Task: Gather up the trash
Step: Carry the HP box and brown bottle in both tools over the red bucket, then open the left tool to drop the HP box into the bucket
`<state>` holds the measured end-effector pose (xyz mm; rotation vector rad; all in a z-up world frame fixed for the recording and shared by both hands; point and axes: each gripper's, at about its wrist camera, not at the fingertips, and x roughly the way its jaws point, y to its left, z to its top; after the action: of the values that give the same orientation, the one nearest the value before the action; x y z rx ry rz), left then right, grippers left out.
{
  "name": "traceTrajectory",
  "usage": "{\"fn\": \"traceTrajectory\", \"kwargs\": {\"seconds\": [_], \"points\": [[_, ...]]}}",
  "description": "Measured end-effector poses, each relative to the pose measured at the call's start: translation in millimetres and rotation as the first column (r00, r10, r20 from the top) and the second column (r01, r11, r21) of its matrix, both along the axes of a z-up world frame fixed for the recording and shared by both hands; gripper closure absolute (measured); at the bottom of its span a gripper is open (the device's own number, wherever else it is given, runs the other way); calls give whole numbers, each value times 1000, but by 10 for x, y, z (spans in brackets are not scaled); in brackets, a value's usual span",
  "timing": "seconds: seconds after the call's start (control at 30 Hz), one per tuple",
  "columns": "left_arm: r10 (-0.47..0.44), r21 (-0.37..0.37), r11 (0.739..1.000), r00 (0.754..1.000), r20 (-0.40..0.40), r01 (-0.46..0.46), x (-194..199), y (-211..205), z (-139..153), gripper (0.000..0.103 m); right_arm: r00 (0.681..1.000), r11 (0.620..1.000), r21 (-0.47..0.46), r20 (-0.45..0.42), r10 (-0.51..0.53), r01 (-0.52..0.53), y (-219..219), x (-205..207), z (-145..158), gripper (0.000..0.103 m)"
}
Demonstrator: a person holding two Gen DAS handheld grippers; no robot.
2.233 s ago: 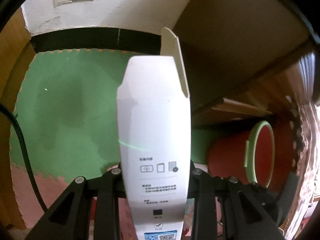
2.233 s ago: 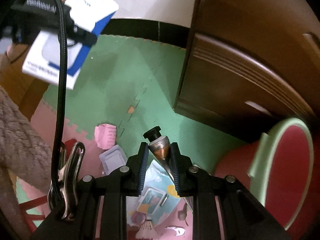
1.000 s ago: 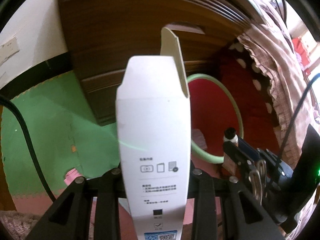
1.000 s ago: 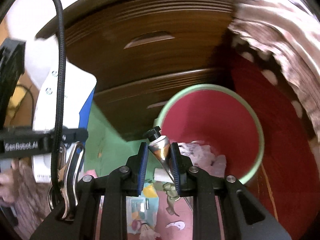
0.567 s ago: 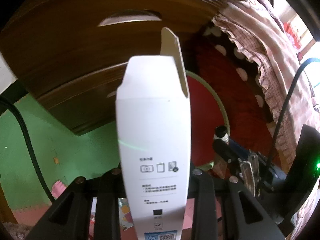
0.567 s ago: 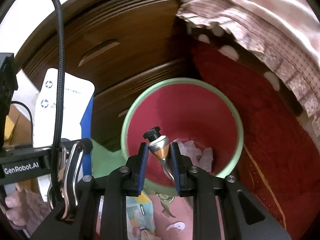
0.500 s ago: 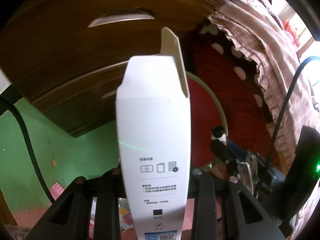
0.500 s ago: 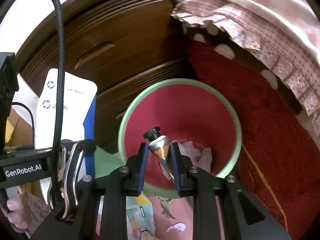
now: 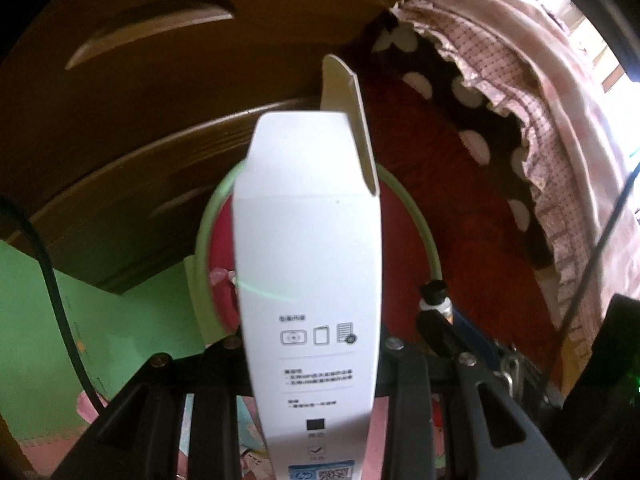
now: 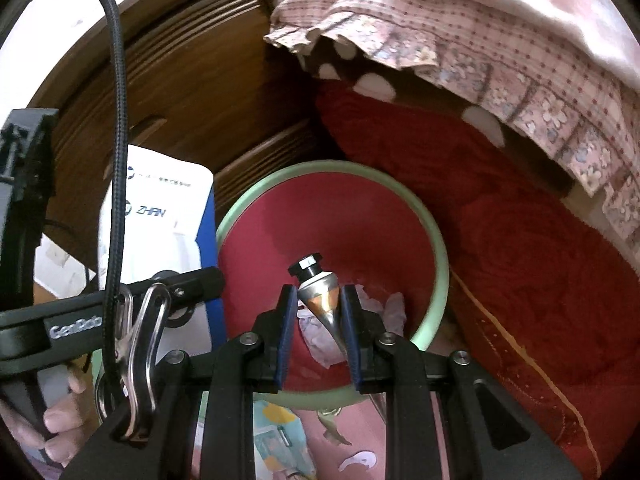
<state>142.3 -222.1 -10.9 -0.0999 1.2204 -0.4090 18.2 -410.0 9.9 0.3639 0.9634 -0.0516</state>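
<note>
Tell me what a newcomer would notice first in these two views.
The tall white box clamped in the left gripper fills the left wrist view. In the right wrist view, the right gripper pinches a metal tube above a red bin holding crumpled paper.
</note>
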Motion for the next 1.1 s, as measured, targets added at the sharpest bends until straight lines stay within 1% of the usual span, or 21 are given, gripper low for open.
{"fn": "traceTrajectory", "kwargs": {"seconds": [0.23,0.33,0.4,0.47,0.57,0.8,1.1], "points": [[-11,-5,1000,1000,-20,11,63,-77,-156,70,1000,1000,6,-13,-20,20,-64,-67,-11,80],[-16,7,1000,1000,-15,16,92,-116,-194,66,1000,1000,5,-16,-23,23,-73,-92,-12,80],[-16,7,1000,1000,-19,16,103,-119,-212,62,1000,1000,5,-17,-21,21,-73,-99,-14,80],[-10,15,1000,1000,-22,10,106,-108,-228,61,1000,1000,0,-20,-17,17,-73,-57,-33,80],[-3,11,1000,1000,-29,4,130,-59,-272,61,1000,1000,-1,-27,-12,12,4,63,-86,80],[1,18,1000,1000,-29,-1,119,-53,-275,61,999,1000,-1,-35,-5,5,50,179,-128,80],[11,15,1000,1000,-20,-11,95,77,-230,61,999,1000,8,-32,-4,5,4,223,-148,80]]}}
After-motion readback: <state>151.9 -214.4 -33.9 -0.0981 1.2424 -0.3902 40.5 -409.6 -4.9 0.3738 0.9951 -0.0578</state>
